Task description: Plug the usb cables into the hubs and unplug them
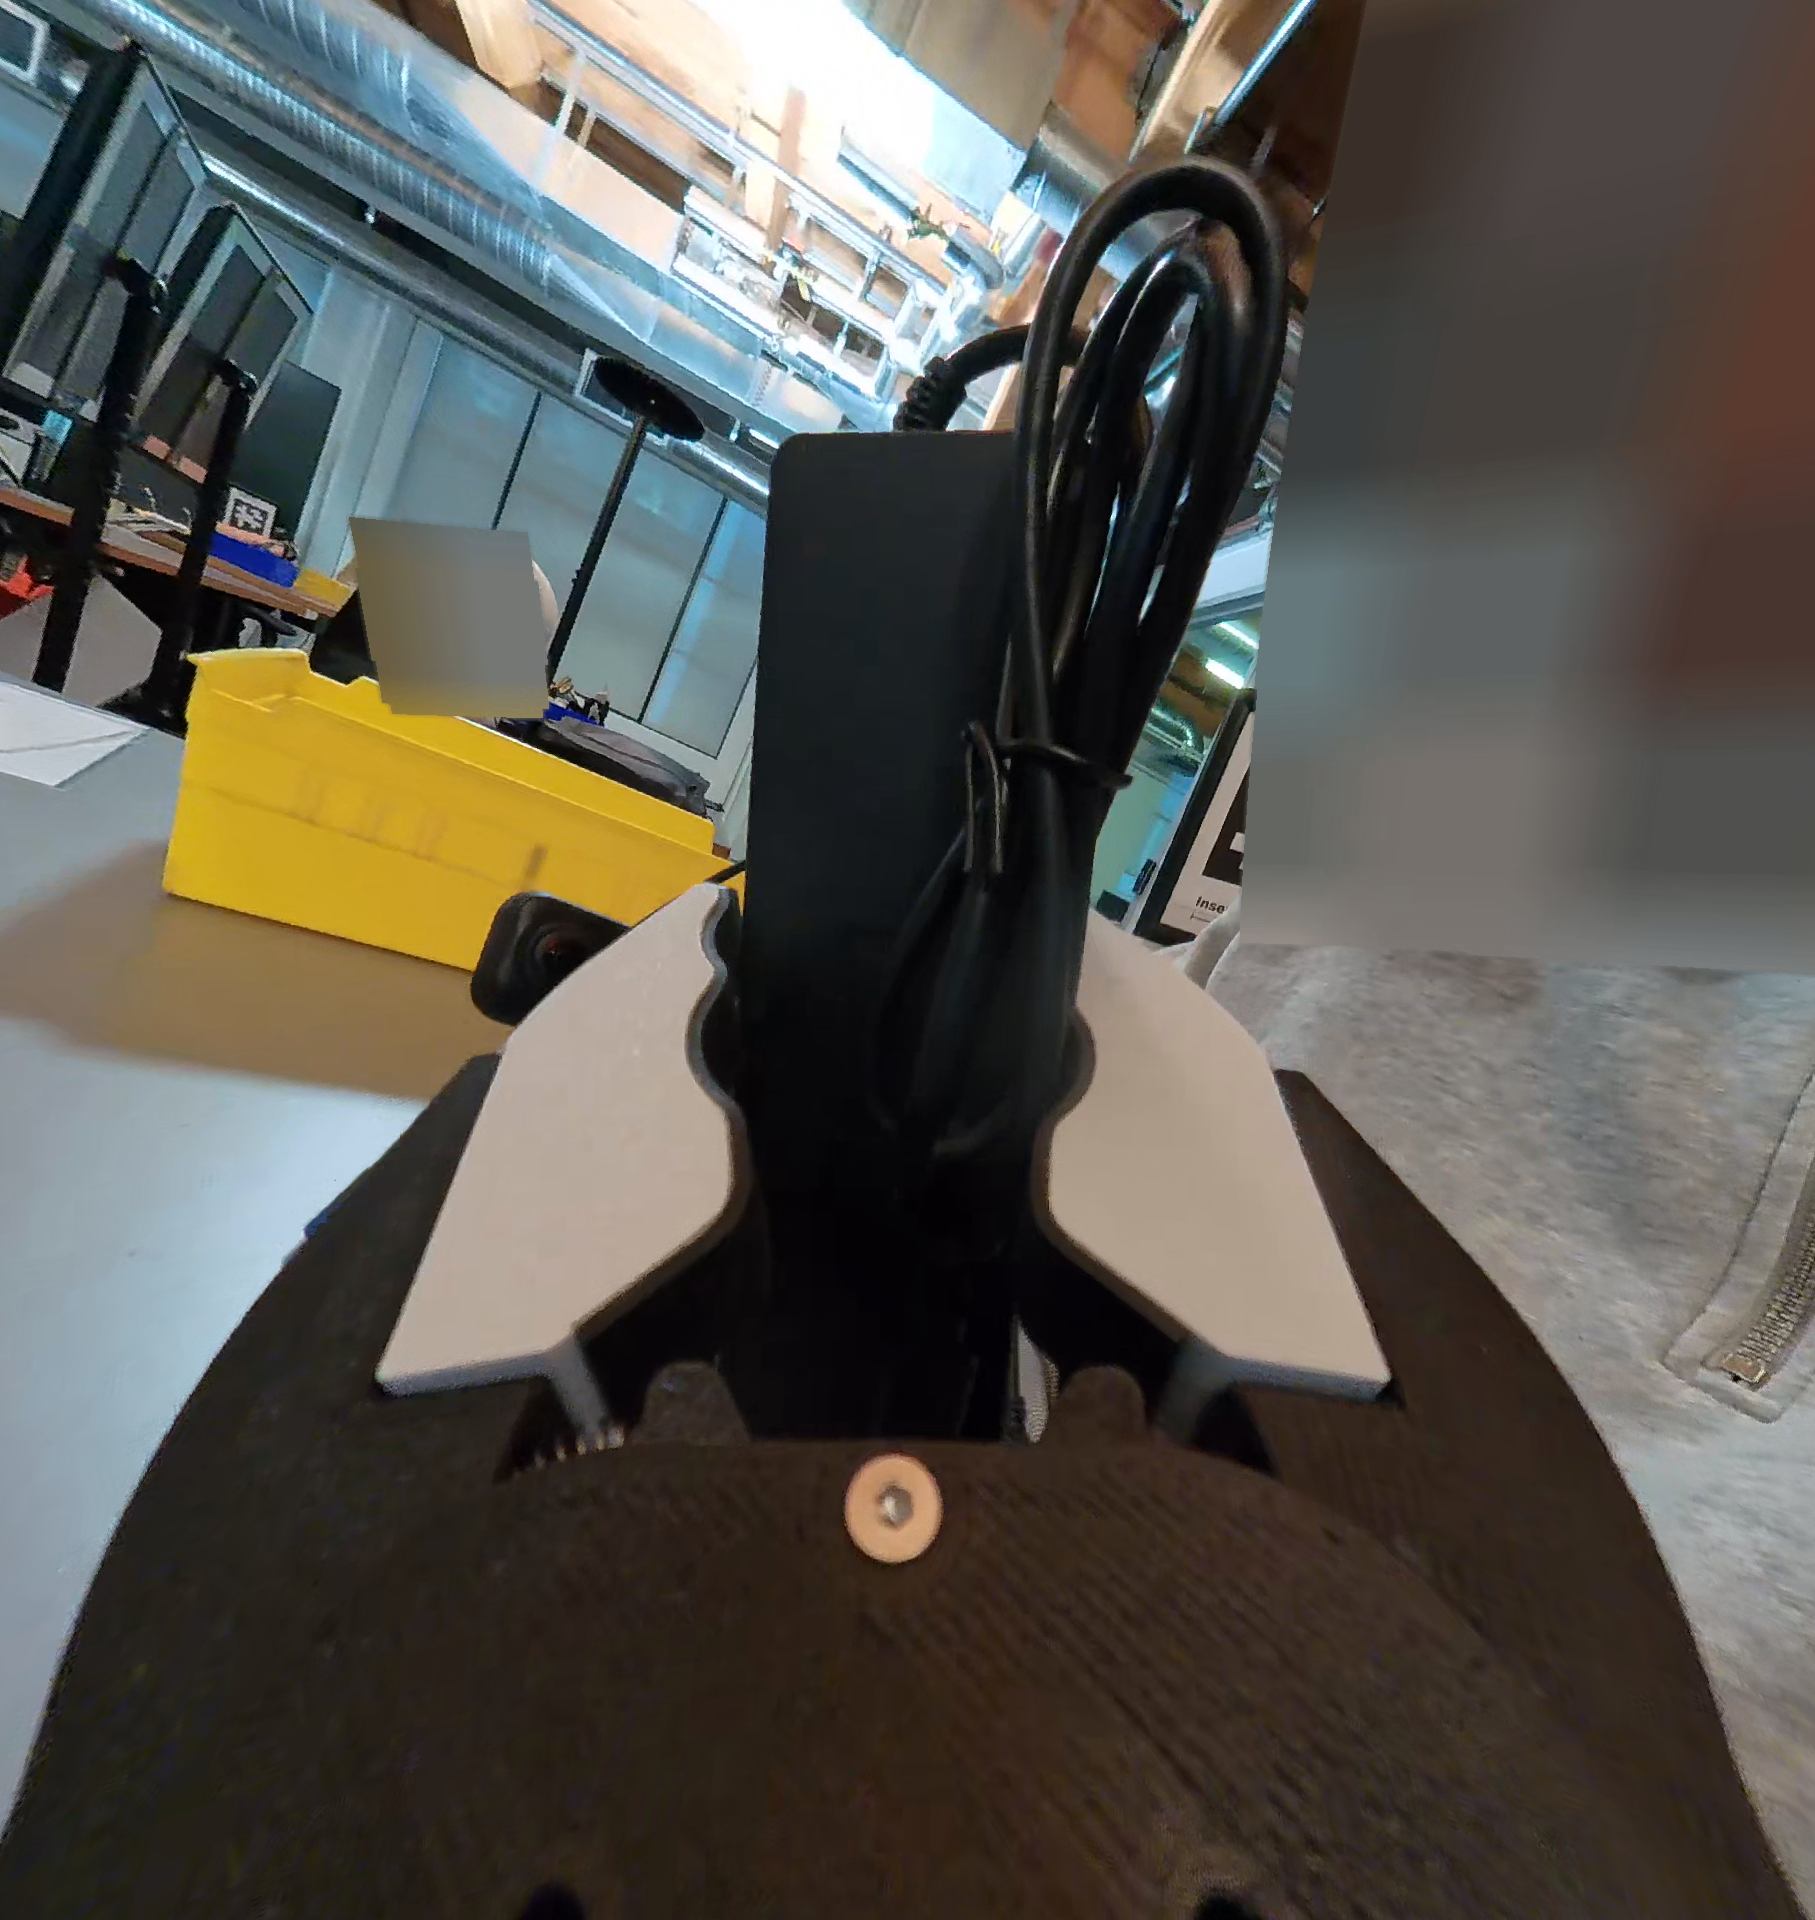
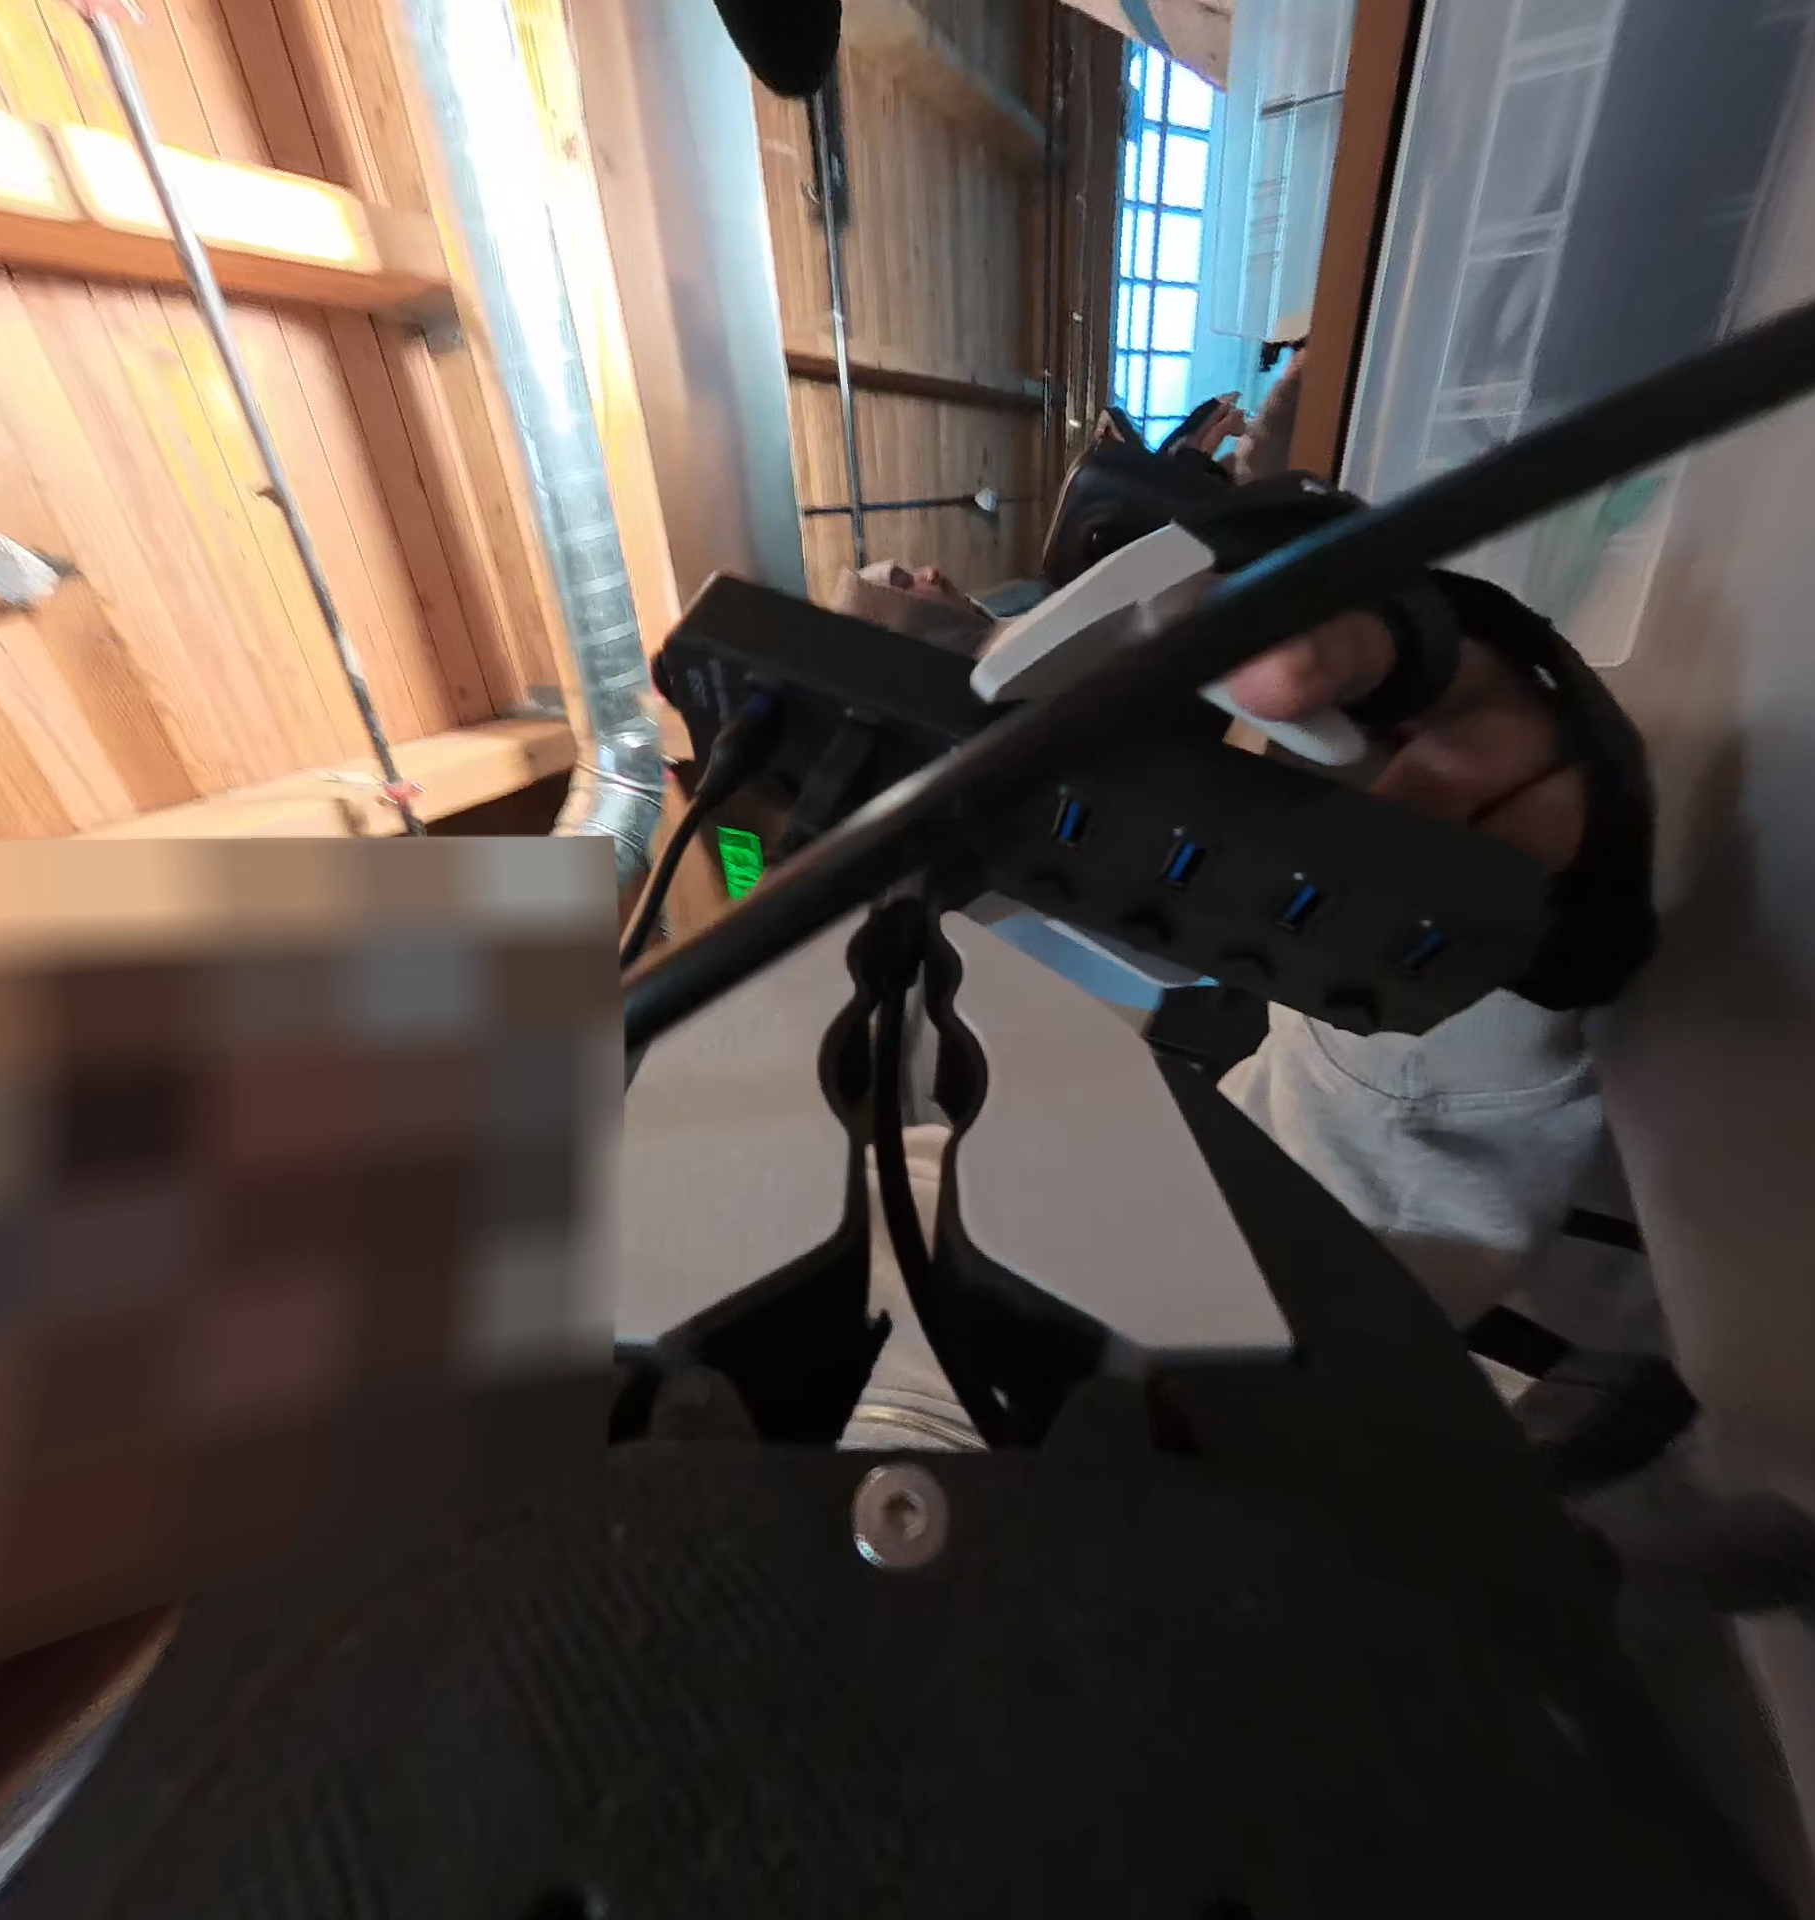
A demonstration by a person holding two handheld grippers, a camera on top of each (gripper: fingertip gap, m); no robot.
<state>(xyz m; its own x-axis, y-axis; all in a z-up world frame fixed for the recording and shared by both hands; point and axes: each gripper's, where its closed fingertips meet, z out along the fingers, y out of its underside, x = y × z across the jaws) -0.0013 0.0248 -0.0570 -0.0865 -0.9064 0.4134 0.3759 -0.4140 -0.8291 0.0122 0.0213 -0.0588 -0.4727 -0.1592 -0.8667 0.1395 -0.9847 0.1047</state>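
Above the table [image 1: 103, 1039], the left gripper [image 1: 887, 1049] holds the black hub [image 1: 882, 644] upright, jaws clamped on it. Right gripper [image 2: 903, 1023], jaws narrow, pinches a thin black cable [image 2: 898, 1174]. Recommend squaring the plug to a vacant blue port [image 2: 1183, 862] before pressing.

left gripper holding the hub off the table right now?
Yes: the left gripper has its fingers clamped on the black hub, which stands up above the grey table.

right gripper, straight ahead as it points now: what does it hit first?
Likely the hub held in the left gripper; it lies just beyond the right gripper, shut on a thin cable. Depth is unclear.
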